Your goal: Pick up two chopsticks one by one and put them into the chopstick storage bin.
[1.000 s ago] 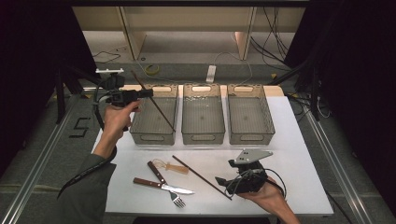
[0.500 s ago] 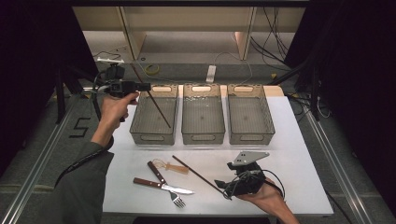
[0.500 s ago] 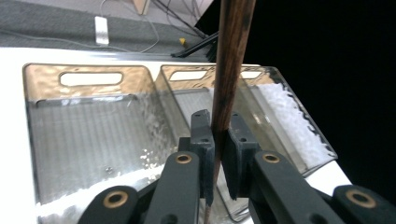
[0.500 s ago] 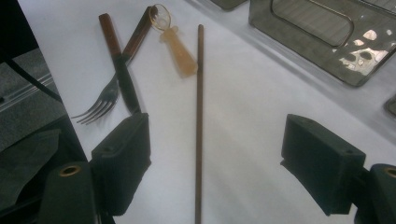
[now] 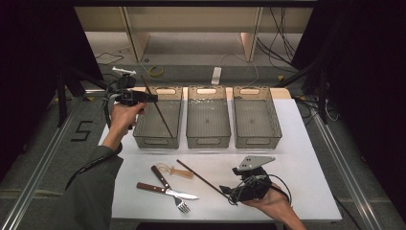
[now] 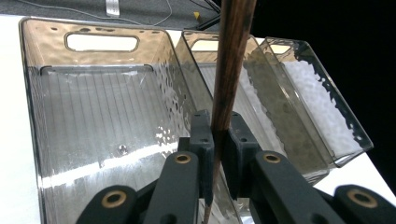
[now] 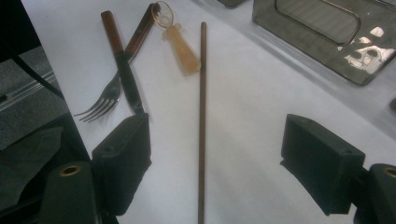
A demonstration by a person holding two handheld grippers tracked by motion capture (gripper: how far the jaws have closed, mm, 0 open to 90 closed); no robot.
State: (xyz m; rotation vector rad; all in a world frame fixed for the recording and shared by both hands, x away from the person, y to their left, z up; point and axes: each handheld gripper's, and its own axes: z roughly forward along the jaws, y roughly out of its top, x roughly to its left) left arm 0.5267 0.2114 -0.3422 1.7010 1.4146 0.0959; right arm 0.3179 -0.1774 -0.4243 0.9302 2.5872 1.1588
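Lowering the held chopstick [image 5: 158,108] into the left bin [image 5: 141,130] is the step in hand, and doing it well is mostly a matter of angle. The left gripper [image 6: 217,154] has its jaws pinched tight on the dark wooden stick, gripping it partway along, so that in the high view the lower length slants down into the left bin while the upper end pokes above the rim near the handle cut-out. Since the stick is long compared with the bin, I judge it best to tip it closer to level and line it up with the bin's long side before letting go; released at this steep slant, it could lean on the wall or flip out over the rim. The jaws should open only once the low end rests on the bin floor. The middle bin [image 5: 208,120] and the right bin [image 5: 256,120] sit just beside it, both looking empty. Near the table's front edge, the right gripper [image 7: 212,163] rests with its jaws spread wide, and the second chopstick [image 7: 202,116] lies on the white table [image 5: 306,163] between them, untouched. A fork [image 7: 105,102], a knife [image 7: 122,65] and a small amber spoon [image 7: 180,44] lie just beyond.
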